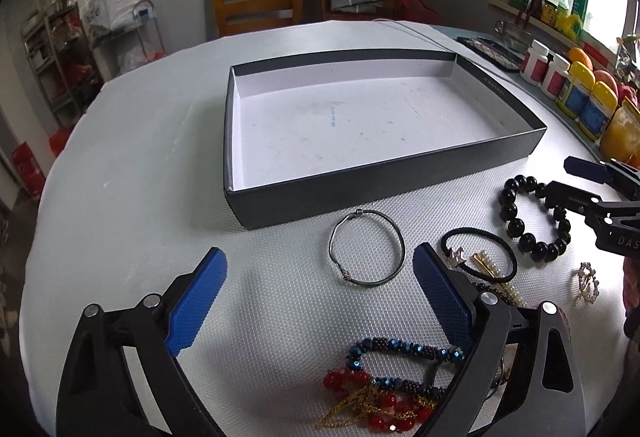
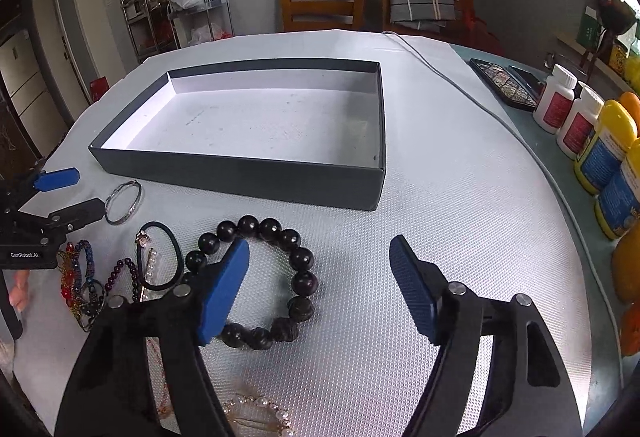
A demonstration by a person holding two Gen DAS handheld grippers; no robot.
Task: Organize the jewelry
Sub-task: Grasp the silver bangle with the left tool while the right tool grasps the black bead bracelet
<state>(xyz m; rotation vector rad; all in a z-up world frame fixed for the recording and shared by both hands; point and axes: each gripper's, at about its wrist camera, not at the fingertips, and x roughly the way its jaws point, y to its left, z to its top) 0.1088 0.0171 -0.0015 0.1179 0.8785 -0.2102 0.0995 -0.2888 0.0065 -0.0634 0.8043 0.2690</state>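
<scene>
Two grippers hang over a white textured mat (image 1: 120, 197) on a round table, each with its blue-padded jaws spread wide and nothing between the pads. No earlier view is given, so only their present spread can be told.

In the left wrist view the left gripper (image 1: 320, 297) fills the lower part of the frame. A thin silver bangle (image 1: 366, 247) lies flat just beyond its fingertips, at centre. To its right lies a black hair tie (image 1: 478, 253) with a small charm, and further right a black bead bracelet (image 1: 534, 219), over whose right part the right gripper (image 1: 568, 179) reaches in from the right edge. A tangle of blue and red beaded strands with a gold chain (image 1: 384, 385) lies at the bottom of the frame between the left gripper's arms.

One shallow dark box (image 1: 384, 181) with a white inside sits in the middle of the frame, its long axis running left to right, slightly turned, its near wall just beyond the bangle. Nothing lies in it.

In the right wrist view the right gripper (image 2: 320, 277) stands above the bead bracelet (image 2: 296, 277), its left pad covering part of the ring. The left gripper (image 2: 76, 193) shows at the left edge, near the bangle (image 2: 124, 203). A pearl piece (image 2: 260, 413) lies at the bottom edge.

Around the scene: two wooden chairs (image 2: 322, 3) behind the table, two white bottles (image 2: 560, 105) and two yellow bottles (image 2: 608, 149) at the right edge, and a grey cable (image 2: 480, 105) running across the mat to the right of the box.
</scene>
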